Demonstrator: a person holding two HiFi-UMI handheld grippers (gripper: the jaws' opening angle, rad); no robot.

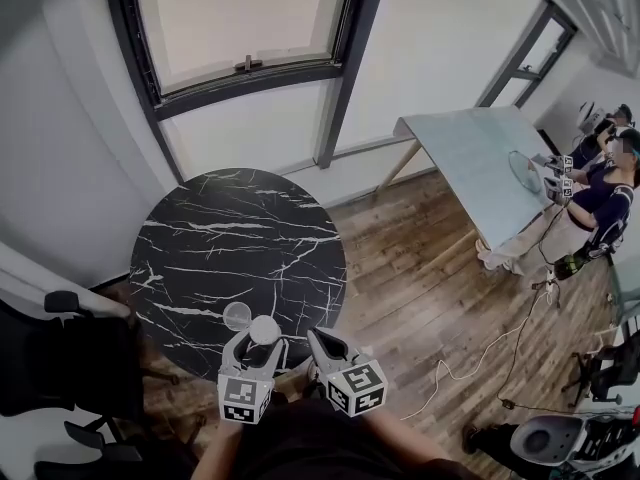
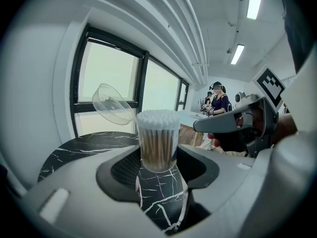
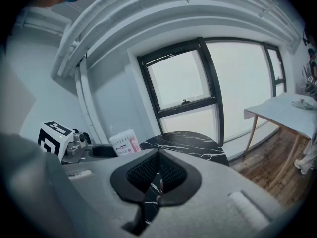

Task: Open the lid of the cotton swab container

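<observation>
A clear round cotton swab container (image 2: 157,142) full of white-tipped swabs stands upright between the jaws of my left gripper (image 2: 157,158), which is shut on its sides. Its clear lid (image 2: 113,103) is hinged open and tilts back to the left. In the head view the container (image 1: 265,330) sits over the near edge of the round black marble table (image 1: 235,238), with the lid (image 1: 237,315) beside it and my left gripper (image 1: 262,348) around it. My right gripper (image 1: 320,338) is just to its right, shut and holding nothing (image 3: 157,176). The right gripper view shows the container's pink label (image 3: 124,143).
A pale glass-topped table (image 1: 480,158) stands at the back right on the wooden floor, with people (image 1: 605,193) beside it. A black chair (image 1: 60,363) is close on the left. Cables (image 1: 480,353) trail on the floor at the right. A dark-framed window (image 1: 240,28) lies beyond the table.
</observation>
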